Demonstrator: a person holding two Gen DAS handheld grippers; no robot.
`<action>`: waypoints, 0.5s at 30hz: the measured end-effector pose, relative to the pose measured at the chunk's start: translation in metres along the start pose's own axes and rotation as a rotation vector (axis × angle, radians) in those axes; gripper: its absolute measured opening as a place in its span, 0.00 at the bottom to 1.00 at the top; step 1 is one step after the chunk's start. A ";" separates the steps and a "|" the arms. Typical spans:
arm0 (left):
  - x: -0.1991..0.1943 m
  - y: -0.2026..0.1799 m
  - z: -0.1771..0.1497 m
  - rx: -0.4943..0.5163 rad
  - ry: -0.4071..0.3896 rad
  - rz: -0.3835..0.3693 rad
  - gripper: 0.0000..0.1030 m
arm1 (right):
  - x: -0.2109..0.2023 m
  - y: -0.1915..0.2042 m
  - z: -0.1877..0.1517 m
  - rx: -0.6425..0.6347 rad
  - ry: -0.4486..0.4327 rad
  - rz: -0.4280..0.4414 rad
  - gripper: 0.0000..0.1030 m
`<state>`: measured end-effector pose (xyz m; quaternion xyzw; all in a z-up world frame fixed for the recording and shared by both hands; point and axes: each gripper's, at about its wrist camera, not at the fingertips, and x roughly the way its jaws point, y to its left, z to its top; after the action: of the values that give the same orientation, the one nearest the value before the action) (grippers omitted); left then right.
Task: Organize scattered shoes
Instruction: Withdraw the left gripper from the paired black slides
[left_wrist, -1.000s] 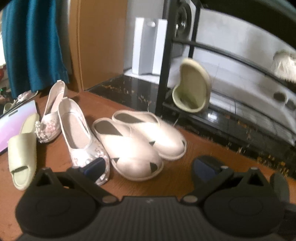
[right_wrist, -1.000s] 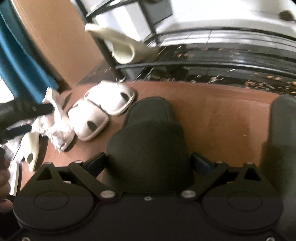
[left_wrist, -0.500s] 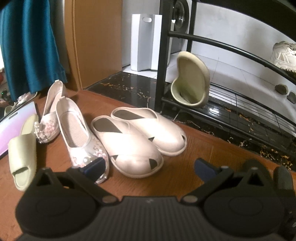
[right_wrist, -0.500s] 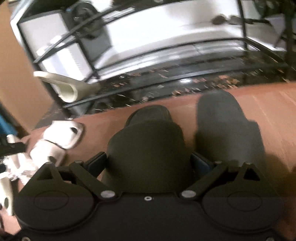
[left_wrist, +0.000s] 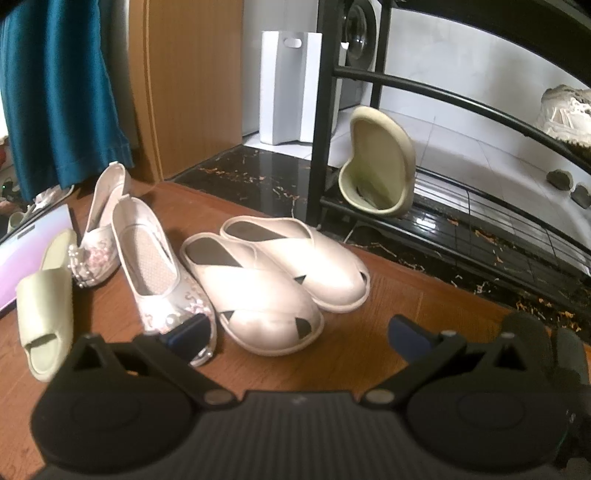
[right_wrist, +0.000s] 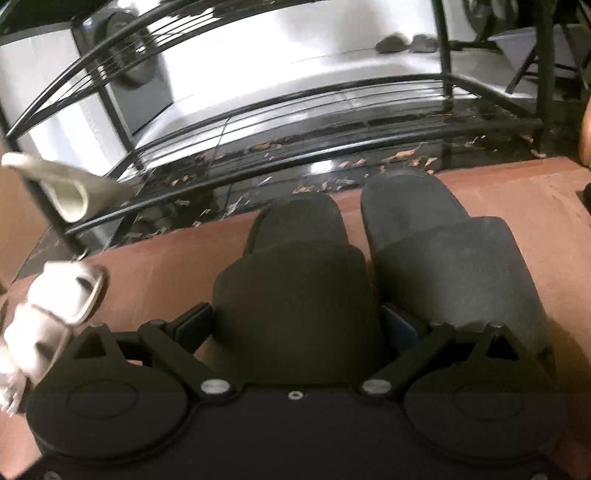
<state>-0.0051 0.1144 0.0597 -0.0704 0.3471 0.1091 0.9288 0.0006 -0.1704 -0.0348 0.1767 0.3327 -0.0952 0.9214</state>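
Right gripper (right_wrist: 297, 321): jaws closed on the sides of a dark slipper (right_wrist: 295, 295), which sits between the pads with its toe pointing toward the black shoe rack (right_wrist: 332, 144). Its mate, the second dark slipper (right_wrist: 454, 266), lies just beside it on the brown floor (right_wrist: 177, 266), the two roughly parallel.

Left gripper (left_wrist: 295, 332): jaws spread wide, holding nothing, hovering over the floor in front of the white cross-strap pair (left_wrist: 273, 273).

Other stock: two embroidered flats (left_wrist: 159, 266) beside the white pair; one pale green slide (left_wrist: 46, 302) on the floor at far left; its apparent mate, the pale green slide on the rack (left_wrist: 380, 166), stands on edge on the lowest tier.

Handling assessment: the held slipper looks like soft foam or felt, light and compressible. A side grip across the upper band, as taken, should hold, though the body may flex or droop at the toe. The surface appears matte, so slip risk is judged low. No fragility concern. The flats carry beadwork; grip those at the heel rim instead.
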 end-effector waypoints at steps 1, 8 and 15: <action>0.000 0.000 0.000 -0.002 0.002 -0.001 0.99 | 0.002 0.000 0.001 0.001 -0.005 -0.005 0.95; 0.001 0.001 0.000 -0.002 0.004 -0.002 0.99 | 0.017 0.002 0.004 -0.039 0.026 0.020 1.00; -0.001 0.001 0.001 -0.019 0.002 -0.011 0.99 | -0.031 -0.026 0.010 0.099 0.019 0.149 1.00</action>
<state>-0.0060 0.1152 0.0610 -0.0810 0.3465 0.1069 0.9284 -0.0249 -0.1968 -0.0139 0.2473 0.3221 -0.0410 0.9129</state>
